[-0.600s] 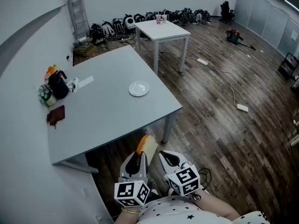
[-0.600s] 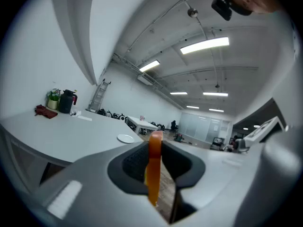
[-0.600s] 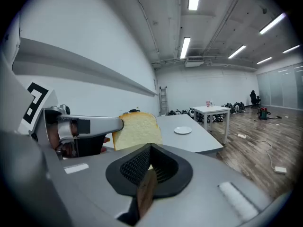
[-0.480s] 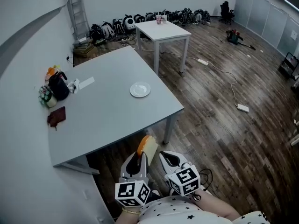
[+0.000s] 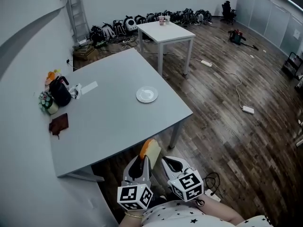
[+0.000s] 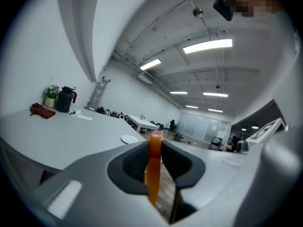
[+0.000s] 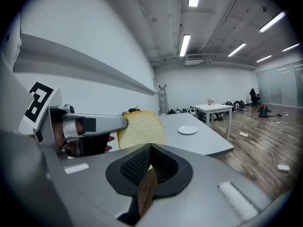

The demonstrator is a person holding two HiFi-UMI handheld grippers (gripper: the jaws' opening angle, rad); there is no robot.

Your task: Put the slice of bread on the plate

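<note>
The slice of bread (image 5: 149, 148), pale with an orange-brown crust, stands upright in my left gripper (image 5: 142, 161), which is shut on it below the near edge of the grey table (image 5: 109, 122). In the left gripper view the bread (image 6: 154, 169) shows edge-on between the pads. The right gripper view shows its broad face (image 7: 140, 129) sticking out of the left gripper (image 7: 90, 126). A small white plate (image 5: 147, 95) (image 6: 129, 139) (image 7: 188, 130) lies on the table near its right edge, well ahead of both grippers. My right gripper (image 5: 170, 163) hangs beside the left one, shut with nothing between its jaws.
At the table's left end stand a black jug (image 5: 60, 91), a small plant (image 5: 46, 101), a dark red cloth (image 5: 59, 124) and a white card (image 5: 89, 86). Behind is a second white table (image 5: 165, 30). Cables and a power strip (image 5: 248, 110) lie on the wooden floor.
In the head view the table and plate have slid slightly down and to the right. Both grippers and the bread keep the same place in the frame.
</note>
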